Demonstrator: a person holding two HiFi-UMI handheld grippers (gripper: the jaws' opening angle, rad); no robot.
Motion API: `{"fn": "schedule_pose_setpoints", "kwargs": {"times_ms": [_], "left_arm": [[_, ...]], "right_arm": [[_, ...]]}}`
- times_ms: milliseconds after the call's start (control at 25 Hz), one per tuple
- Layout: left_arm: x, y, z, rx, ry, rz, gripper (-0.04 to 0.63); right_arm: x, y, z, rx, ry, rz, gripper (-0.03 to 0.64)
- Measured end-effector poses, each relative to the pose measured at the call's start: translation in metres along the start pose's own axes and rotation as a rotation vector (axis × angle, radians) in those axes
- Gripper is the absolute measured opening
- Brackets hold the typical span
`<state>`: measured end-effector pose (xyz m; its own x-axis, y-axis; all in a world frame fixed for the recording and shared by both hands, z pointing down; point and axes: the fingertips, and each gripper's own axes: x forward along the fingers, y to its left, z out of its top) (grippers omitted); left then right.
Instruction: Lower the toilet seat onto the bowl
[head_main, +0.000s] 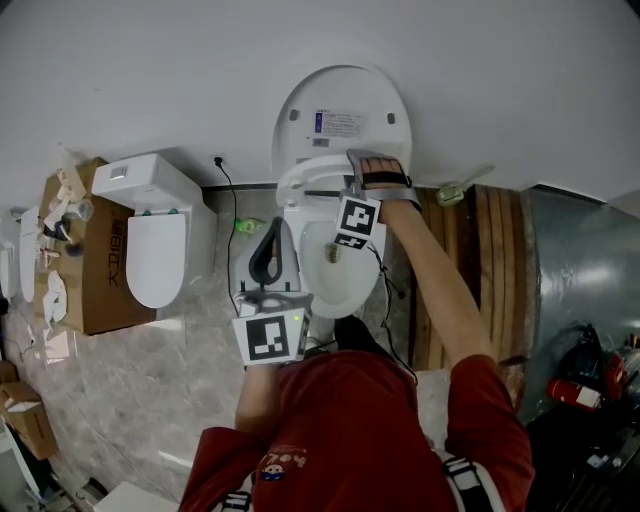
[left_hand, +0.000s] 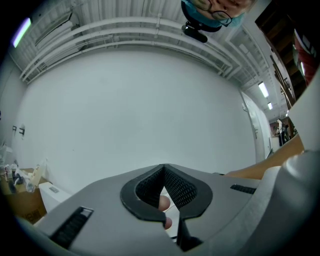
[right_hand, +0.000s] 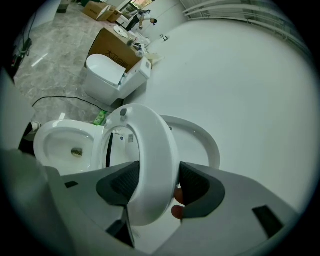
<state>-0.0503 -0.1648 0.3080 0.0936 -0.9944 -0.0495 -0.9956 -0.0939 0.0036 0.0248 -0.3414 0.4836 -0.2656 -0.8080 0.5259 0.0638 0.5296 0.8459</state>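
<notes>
My right gripper (right_hand: 157, 186) holds the toilet seat (right_hand: 150, 165). Its two dark fingers (right_hand: 196, 186) are shut on the front edge of the seat, one on each side. The seat is white, smooth and shiny. It is a thick round ring with a big hole in the middle. I can see two small bumps on its under side.

The seat is up in the air and tilted. It sits between the lid (right_hand: 200, 142) and the bowl (right_hand: 46, 134), and it does not touch the bowl's rim. The lid stands up behind it, close to the white wall (right_hand: 240, 75). From the head view, the lid (head_main: 340, 105) has a small sticker on it, and the seat (head_main: 300, 180) hangs above the back of the bowl (head_main: 372, 285).

My left gripper (left_hand: 163, 171) is closed, with its finger tips together and nothing between them. It points up at the wall and is not near the seat.

Another white toilet (head_main: 155, 235) stands to the left, beside a brown box (head_main: 90, 285).
</notes>
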Motion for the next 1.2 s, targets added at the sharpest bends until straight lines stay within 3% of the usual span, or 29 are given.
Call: {"fn": "schedule_pose_setpoints", "kwargs": {"times_ms": [480,1200], "left_arm": [[-0.051,0.019,-0.019,-0.068,0.018,-0.049,0.012],[-0.087,0.008,-0.022,-0.064,0.021,-0.089,0.012]], "right_arm": [[-0.040,0.043,0.007,0.004,0.047,0.032,0.235],[-0.089,0.104,0.016,-0.009,0.032,0.097,0.207]]}}
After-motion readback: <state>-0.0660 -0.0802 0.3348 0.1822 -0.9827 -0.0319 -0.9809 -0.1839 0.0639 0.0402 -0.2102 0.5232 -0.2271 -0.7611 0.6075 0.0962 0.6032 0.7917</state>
